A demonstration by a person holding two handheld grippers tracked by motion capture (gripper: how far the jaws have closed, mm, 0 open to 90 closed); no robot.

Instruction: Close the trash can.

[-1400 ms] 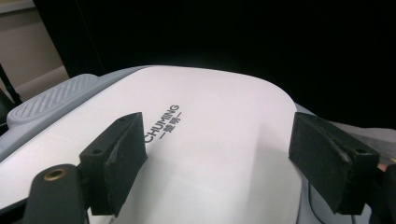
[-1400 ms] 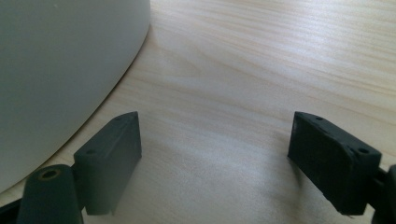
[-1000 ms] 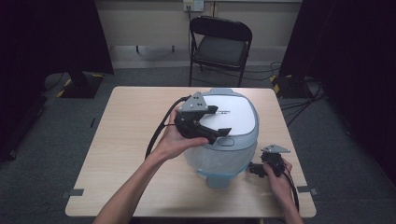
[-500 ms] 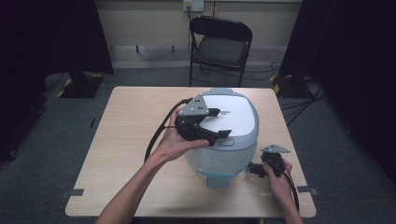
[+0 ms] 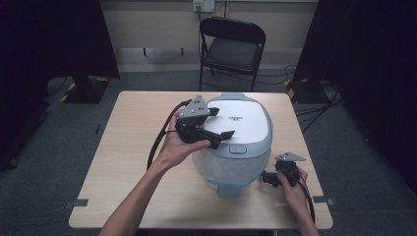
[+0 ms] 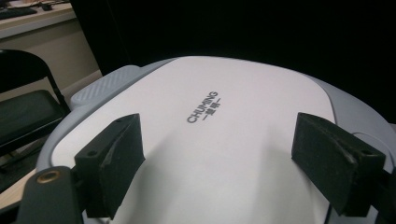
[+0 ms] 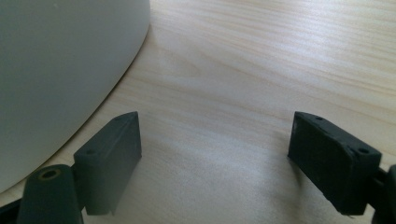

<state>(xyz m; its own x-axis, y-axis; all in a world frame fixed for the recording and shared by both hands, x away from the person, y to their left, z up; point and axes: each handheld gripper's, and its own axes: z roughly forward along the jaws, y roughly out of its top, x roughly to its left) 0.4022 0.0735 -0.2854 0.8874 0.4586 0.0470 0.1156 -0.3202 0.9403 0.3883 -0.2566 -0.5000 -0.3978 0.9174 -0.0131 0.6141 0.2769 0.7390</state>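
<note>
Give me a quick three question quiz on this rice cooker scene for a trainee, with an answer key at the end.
1. True or false: the left gripper is clamped on the rice cooker lid.
2. On what does the right gripper rest? A) the table B) the folding chair C) the lid
3. Fill in: the cooker's lid is ____ (open or closed).

Key: 1. False, its jaws stand open above the lid. 2. A. 3. closed.

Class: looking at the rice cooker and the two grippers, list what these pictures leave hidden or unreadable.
- Rice cooker: left flank, high view, hidden behind left gripper.
- Its front panel, high view: too small to read.
- Cooker base, right gripper view: cut off by the edge.
</note>
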